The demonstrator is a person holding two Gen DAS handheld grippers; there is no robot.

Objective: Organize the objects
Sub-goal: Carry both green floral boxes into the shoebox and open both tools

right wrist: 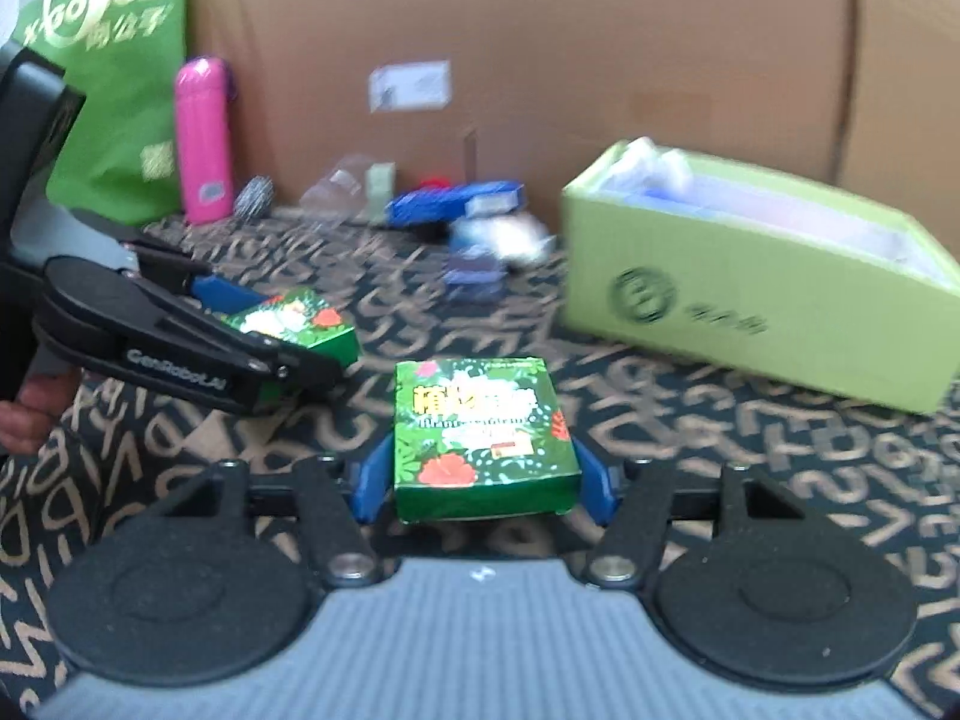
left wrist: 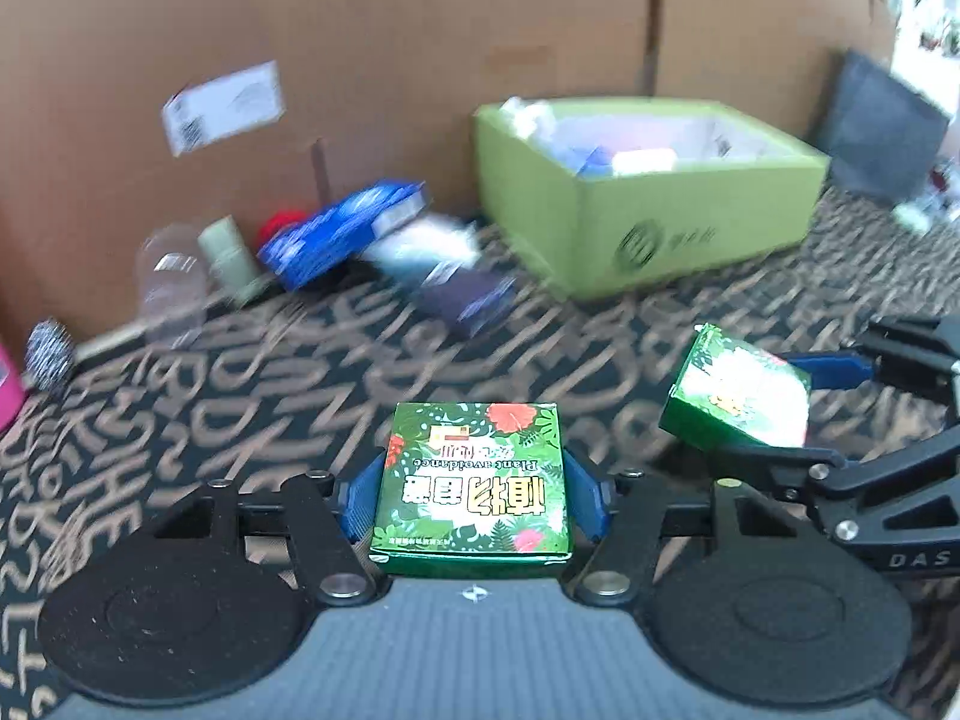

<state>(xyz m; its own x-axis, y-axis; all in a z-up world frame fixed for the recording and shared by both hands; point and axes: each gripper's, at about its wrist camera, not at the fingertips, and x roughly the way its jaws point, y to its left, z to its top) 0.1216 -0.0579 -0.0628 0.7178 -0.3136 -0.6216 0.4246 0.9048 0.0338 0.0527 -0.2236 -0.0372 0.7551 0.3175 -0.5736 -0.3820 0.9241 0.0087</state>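
My left gripper (left wrist: 474,492) is shut on a green floral box (left wrist: 474,480), held between its blue pads above the patterned cloth. My right gripper (right wrist: 483,474) is shut on a second green floral box (right wrist: 480,432). Each gripper shows in the other's view: the right gripper (left wrist: 774,408) with its box (left wrist: 738,396) at the right of the left wrist view, the left gripper (right wrist: 288,330) with its box (right wrist: 294,324) at the left of the right wrist view. A lime green open box (left wrist: 648,192) holding several items stands ahead, also seen in the right wrist view (right wrist: 750,282).
A blue box (left wrist: 342,234), a clear cup (left wrist: 171,282), a pale small box (left wrist: 228,258) and a dark purple packet (left wrist: 468,300) lie by the cardboard wall (left wrist: 360,30). A pink bottle (right wrist: 204,138) and green bag (right wrist: 114,78) stand at the left.
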